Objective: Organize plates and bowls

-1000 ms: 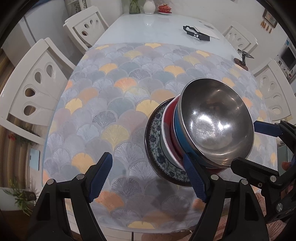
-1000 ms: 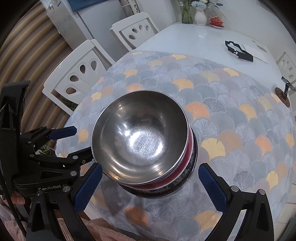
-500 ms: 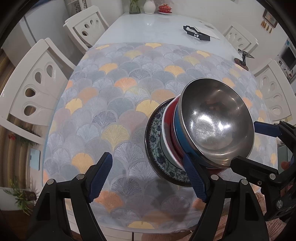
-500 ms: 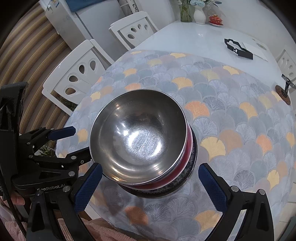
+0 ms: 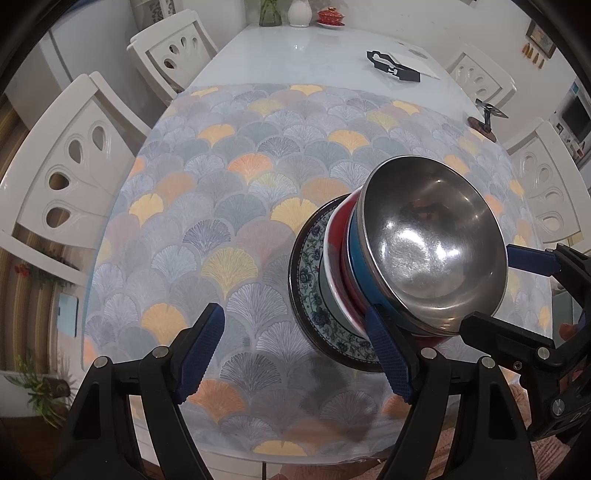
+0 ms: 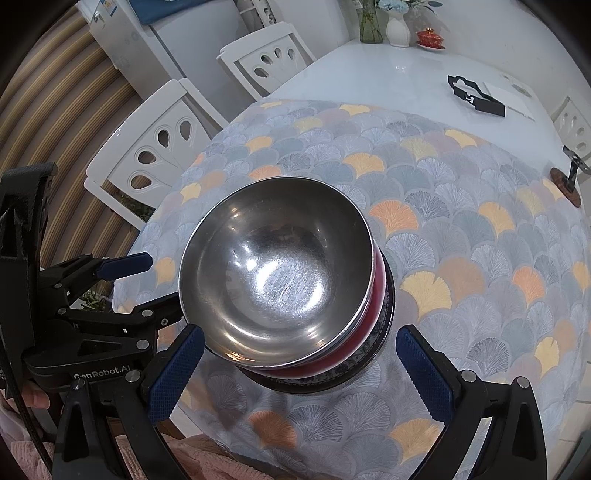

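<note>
Left tongs (image 5: 295,354) at the bottom of the left wrist view, spread wide, gripping nothing; blue pads (image 5: 201,349) apart over bare patterned cloth (image 5: 229,206), right pad at the lower left edge of the stack, whether touching it unclear. Right tongs (image 6: 301,373) at the bottom of the right wrist view, likewise wide apart, clasping nothing; left pad (image 6: 175,373) just beside the lower rim of the steel bowl (image 6: 275,275), right pad clear of the stack on the other side; contact at the left pad not certain.

Stack at centre of the right wrist view, right of centre in the left wrist view, standing on the cloth-covered surface (image 5: 295,48); steel bowl on top, empty and upright; beneath it a blue bowl (image 5: 360,266), then a red bowl (image 5: 338,236), then a blue-and-white patterned plate (image 5: 314,295) at the base.

Seen only from the left wrist: the stack's side layers, blue and white bands plain. Seen only from the right wrist: fingertips of a hand (image 6: 35,398) at lower left behind the other tongs, and a white fridge (image 6: 177,33) at upper left.

Farther off, white chairs (image 5: 70,162) at the left edge; a black object (image 5: 393,68) and paper on the bare far surface; a small stand (image 6: 570,177) at right; vases (image 6: 397,22) and a red lidded cup (image 6: 430,37) at the far end.
</note>
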{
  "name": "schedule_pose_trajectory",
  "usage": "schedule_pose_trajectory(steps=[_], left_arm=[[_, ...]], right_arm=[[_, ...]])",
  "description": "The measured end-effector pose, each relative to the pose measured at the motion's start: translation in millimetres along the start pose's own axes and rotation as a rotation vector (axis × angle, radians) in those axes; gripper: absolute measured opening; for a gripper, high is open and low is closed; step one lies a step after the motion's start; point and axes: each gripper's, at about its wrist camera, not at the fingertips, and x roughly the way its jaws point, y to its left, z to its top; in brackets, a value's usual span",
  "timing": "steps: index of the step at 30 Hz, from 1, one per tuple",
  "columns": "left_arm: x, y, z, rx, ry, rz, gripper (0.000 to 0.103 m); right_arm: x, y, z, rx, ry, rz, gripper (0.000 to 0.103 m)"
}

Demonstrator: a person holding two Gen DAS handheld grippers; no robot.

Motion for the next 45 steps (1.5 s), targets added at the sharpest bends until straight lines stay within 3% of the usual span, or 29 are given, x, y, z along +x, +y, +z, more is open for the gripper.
schedule_pose_trajectory(steps=[45], left_arm=[[3.5, 1.7, 0.7, -0.026, 0.006, -0.015, 0.078]], right_arm=[[6.9, -2.0, -2.6, 0.011, 0.014, 0.001, 0.103]])
